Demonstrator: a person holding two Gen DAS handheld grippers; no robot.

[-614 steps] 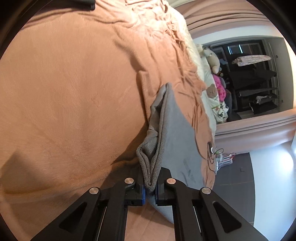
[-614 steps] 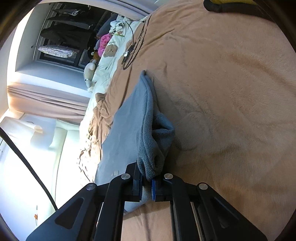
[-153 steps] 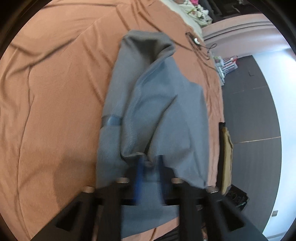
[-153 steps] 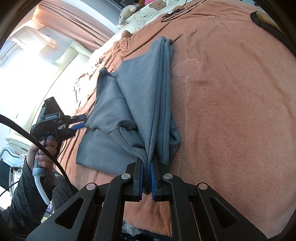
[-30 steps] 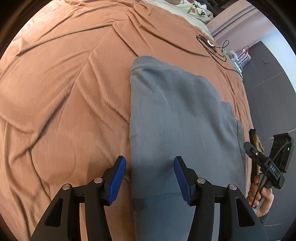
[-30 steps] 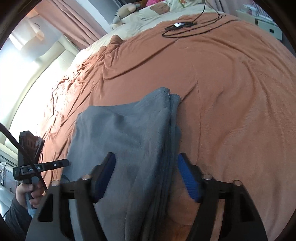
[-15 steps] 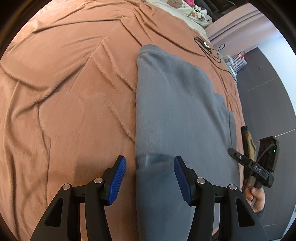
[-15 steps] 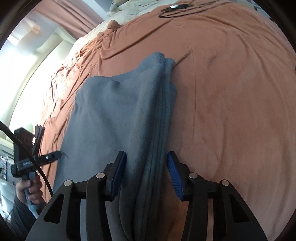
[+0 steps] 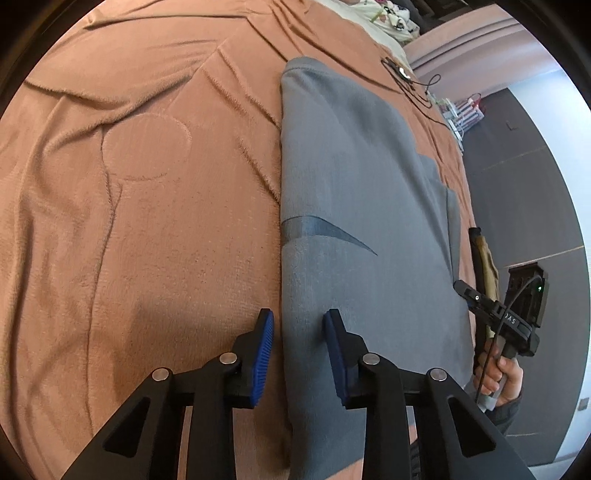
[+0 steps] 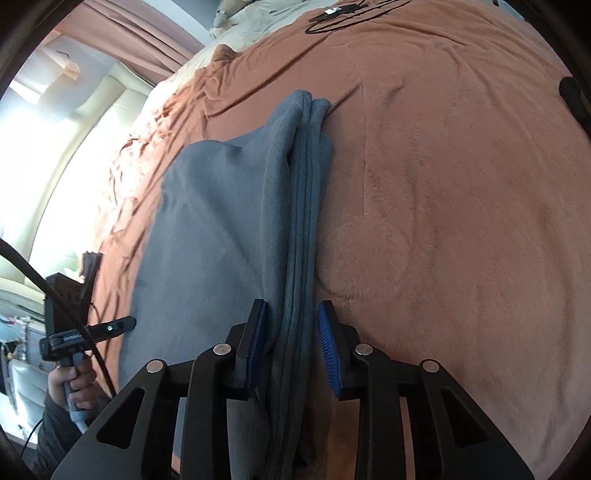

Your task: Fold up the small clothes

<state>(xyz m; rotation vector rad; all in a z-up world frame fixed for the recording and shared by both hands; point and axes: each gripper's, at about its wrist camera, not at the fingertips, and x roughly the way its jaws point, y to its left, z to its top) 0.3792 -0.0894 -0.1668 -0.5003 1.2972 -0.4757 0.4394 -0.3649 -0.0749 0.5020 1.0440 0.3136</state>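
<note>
Grey fleece garment (image 9: 362,206) is lying flat on the rust-brown bed cover (image 9: 147,184), already folded lengthwise into a long panel. In the right wrist view its stacked layer edges (image 10: 303,229) are running along the side nearest the bare cover, so at least one lengthwise fold appears complete. One lower layer is showing past the top panel at the far side in the left wrist view, so the stack is not perfectly squared.

Left tongs (image 9: 299,350) are straddling the garment's long left edge near its close end. The jaws have just been closing; the blue pads are standing partly open, one over the cover and one over the cloth, and are not visibly pinching it. Right tongs (image 10: 291,347) are straddling the layered right edge; the jaws have also just been closing, and the pads are flanking the layers with a visible gap on the cover side.

Judged from this layout, the current step is gripping both near corners. A crosswise fold toward the far end is likely remaining, followed by smoothing.

A charging cable (image 10: 343,14) is lying well beyond the garment.
</note>
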